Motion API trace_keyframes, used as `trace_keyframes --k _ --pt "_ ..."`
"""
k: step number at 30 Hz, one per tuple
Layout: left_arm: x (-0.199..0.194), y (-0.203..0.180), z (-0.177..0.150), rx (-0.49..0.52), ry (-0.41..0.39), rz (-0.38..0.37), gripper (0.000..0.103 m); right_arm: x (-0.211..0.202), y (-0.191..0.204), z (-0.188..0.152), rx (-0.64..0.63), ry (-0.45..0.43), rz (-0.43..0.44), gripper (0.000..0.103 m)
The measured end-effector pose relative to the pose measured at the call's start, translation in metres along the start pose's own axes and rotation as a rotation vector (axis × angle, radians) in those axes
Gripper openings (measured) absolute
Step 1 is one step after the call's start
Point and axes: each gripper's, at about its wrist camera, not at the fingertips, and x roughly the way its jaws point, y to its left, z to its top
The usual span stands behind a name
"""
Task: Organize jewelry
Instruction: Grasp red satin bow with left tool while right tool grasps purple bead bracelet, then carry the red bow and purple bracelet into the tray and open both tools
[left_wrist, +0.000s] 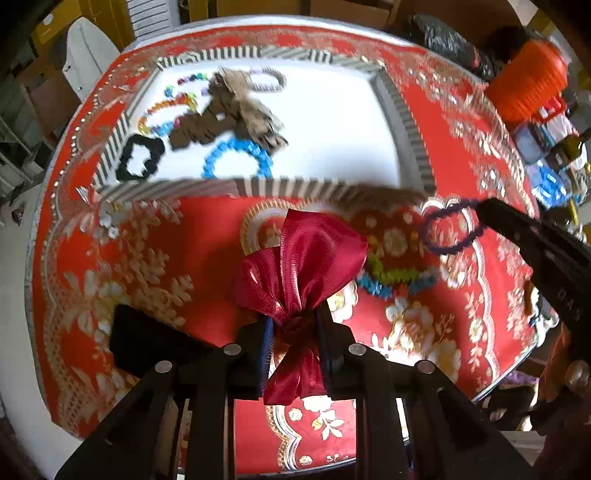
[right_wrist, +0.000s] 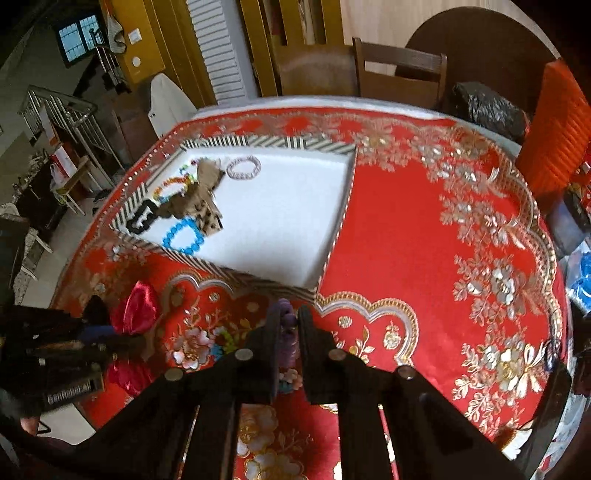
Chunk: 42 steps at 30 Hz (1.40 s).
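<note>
Left hand-held gripper (left_wrist: 295, 328) pinching upright red bow (left_wrist: 299, 266) lengthwise

My right gripper (right_wrist: 287, 325) has its fingers closed on a purple hair tie (right_wrist: 288, 332), pinched between the pads just short of the near corner of the striped-rim tray (right_wrist: 258, 275). Inside that tray, on its white floor, a blue bead bracelet (right_wrist: 183, 236) lies at the left near edge, a black scrunchie (right_wrist: 142, 221) further left of it, a brown bow (right_wrist: 199, 195) behind both, and a pale ring-shaped tie (right_wrist: 243, 167) toward the far rim. Left of the tray's near edge, my left gripper (right_wrist: 92, 328) holds a dark red ribbon bow (right_wrist: 137, 308) above the red floral tablecloth (right_wrist: 406, 240). Green and blue beads (right_wrist: 225, 341) lie between the two grippers.
</note>
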Motion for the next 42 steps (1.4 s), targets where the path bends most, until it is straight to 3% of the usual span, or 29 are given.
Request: trace_keyframes --k 13,28,42 --pt "-0.037 -0.003 0.052 0.056 -0.101 0.028 0.000 -0.028 0.001 0.038 -0.008 -0.088 -0.002 0.009" --pt "-0.031 -0.003 0.113 0.096 -0.125 0.053 0.000 -0.005 0.010 0.081 -0.037 -0.079 -0.020 0.009" --pt "0.004 0.002 0.177 0.067 -0.074 -0.052 0.000 0.044 0.009 0.114 -0.020 -0.016 -0.030 0.009"
